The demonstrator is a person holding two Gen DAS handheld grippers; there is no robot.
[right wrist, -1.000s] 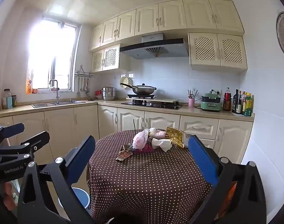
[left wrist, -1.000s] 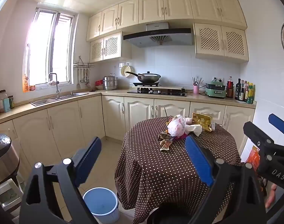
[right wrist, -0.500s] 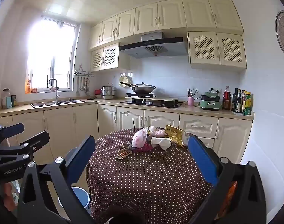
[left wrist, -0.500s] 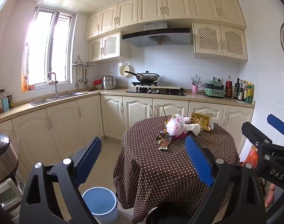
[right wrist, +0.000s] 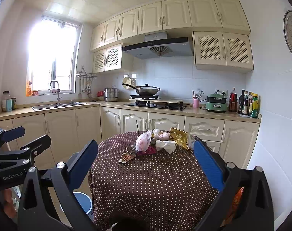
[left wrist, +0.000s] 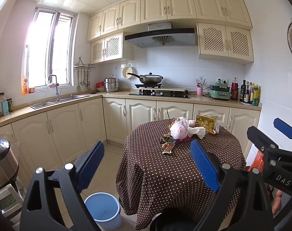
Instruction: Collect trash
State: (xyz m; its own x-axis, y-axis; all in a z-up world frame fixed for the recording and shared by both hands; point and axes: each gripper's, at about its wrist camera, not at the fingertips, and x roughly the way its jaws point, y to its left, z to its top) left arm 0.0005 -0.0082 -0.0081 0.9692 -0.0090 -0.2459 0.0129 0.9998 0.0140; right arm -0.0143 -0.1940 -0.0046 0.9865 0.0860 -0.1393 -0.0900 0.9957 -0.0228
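Observation:
A pile of trash lies at the far side of a round table (left wrist: pixel 176 165) with a brown dotted cloth: a pink-white plastic bag (left wrist: pixel 178 130), a crumpled tissue (left wrist: pixel 197 130), a gold foil packet (left wrist: pixel 206 124) and snack wrappers (left wrist: pixel 168 147). The same bag (right wrist: pixel 143 141), tissue (right wrist: pixel 166 145), gold packet (right wrist: pixel 179 137) and wrappers (right wrist: pixel 127 155) show in the right wrist view. My left gripper (left wrist: pixel 147 163) is open and empty, short of the table. My right gripper (right wrist: pixel 146 165) is open and empty, over the table's near part. A blue bin (left wrist: pixel 102 209) stands on the floor left of the table.
Cream cabinets and a counter (left wrist: pixel 165 98) with a stove, wok, sink and bottles run behind and to the left. A steel cooker (left wrist: pixel 1 159) stands at the near left. An orange bag (left wrist: pixel 258 159) is at the table's right, by the white wall.
Both views have shifted slightly; the table and trash sit a little differently in frame. Both grippers stay open and empty.

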